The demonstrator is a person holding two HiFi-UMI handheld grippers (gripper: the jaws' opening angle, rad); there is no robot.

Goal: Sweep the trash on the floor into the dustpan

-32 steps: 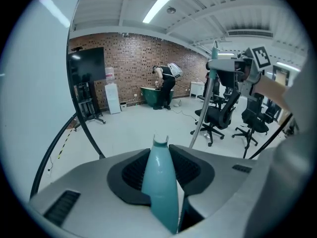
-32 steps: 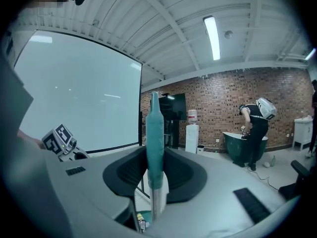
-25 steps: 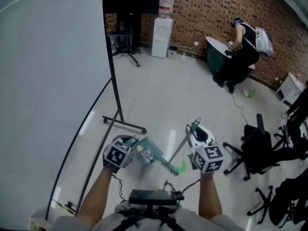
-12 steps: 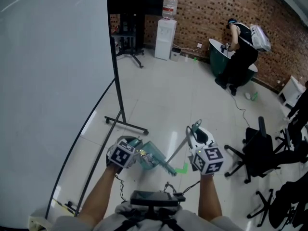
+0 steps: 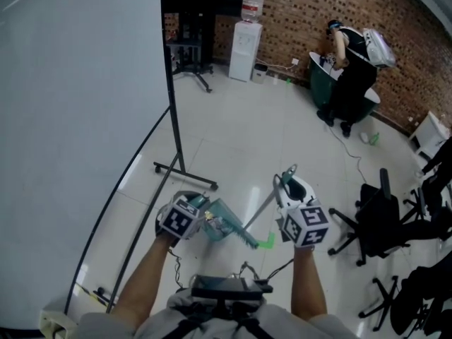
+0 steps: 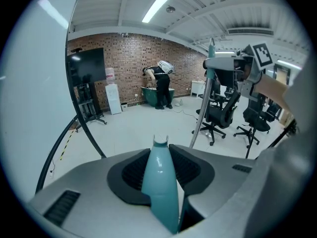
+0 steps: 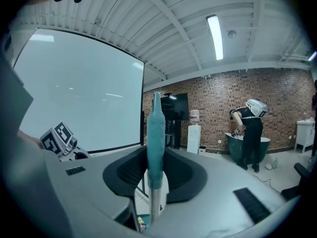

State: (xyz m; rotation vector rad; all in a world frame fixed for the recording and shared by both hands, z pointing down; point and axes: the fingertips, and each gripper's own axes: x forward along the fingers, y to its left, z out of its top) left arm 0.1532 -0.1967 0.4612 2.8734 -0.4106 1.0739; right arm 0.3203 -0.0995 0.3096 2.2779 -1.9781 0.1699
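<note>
Holding almost the same pose as a second ago, with only a slight nudge of the left hand-held gripper (image 6: 161, 157) up the head view. Way back by the brick wall, a shuffle further in over the dark green tub (image 5: 323, 76) from the person in dark clothes (image 5: 353, 58).

Clamping that left hand-held gripper on the smooth teal plastic handle (image 6: 161, 192) of the teal plastic dustpan (image 5: 224, 221), dark pads pressed on both sides, narrow gap filled. Carrying the dustpan low between both forearms, over the pale glossy tiled floor (image 5: 233, 133), mouth turned toward the right hand-held gripper (image 7: 155, 155). Can't tell whether touching the tiles or just above them.

Closing the right hand-held gripper's jaws onto the teal sleeve (image 7: 156, 128) at the top of the thin silver metal broom pole (image 5: 263, 206). Slanting that pole down and left in the head view to the dustpan's mouth, brush end not clear behind the dark toothed edge.

Spotting a small bright green scrap (image 5: 266, 244) just right of that edge; trash or not, cannot tell.

Flanked by a big white screen on a black wheeled stand (image 5: 70, 119) at the left and black office chairs (image 5: 378, 221) at the right.
</note>
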